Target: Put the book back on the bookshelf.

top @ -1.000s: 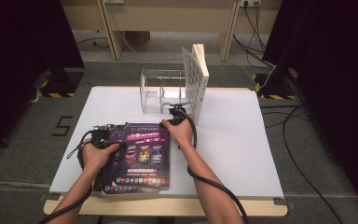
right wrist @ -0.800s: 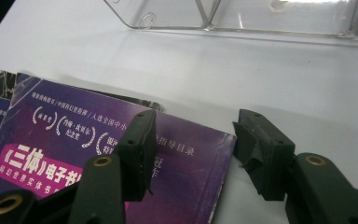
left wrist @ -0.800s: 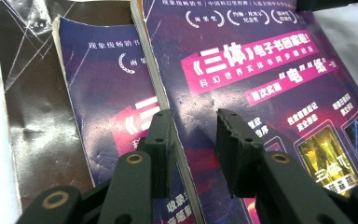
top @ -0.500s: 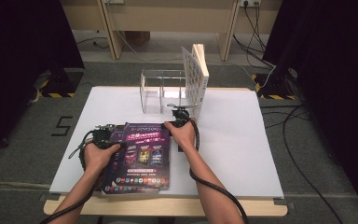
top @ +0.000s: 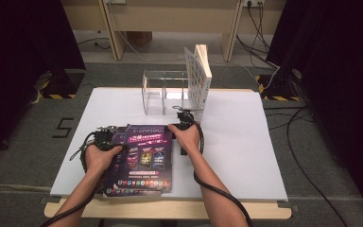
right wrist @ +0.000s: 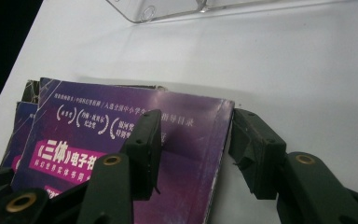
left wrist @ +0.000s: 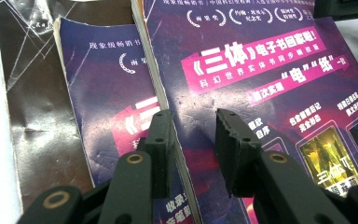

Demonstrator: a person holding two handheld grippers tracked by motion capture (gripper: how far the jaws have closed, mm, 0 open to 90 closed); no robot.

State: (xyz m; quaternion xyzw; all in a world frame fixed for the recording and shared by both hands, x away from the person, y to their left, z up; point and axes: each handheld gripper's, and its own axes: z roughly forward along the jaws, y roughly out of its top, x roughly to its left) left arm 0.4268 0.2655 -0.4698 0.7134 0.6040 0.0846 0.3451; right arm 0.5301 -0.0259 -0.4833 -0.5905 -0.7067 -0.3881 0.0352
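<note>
A glossy purple book [top: 144, 158] tops a stack near the surface's [top: 246, 142] front-left edge. The left gripper [left wrist: 193, 135] seems spread over its cover; the right gripper [right wrist: 196, 140], jaws just closing, straddles its far corner.

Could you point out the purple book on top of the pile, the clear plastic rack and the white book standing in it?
Purple glossy paperback book [top: 144, 153], high view, front cover.
Clear plastic rack [top: 163, 92], high view, front wall.
White upright book [top: 197, 82], high view, its cover.
</note>
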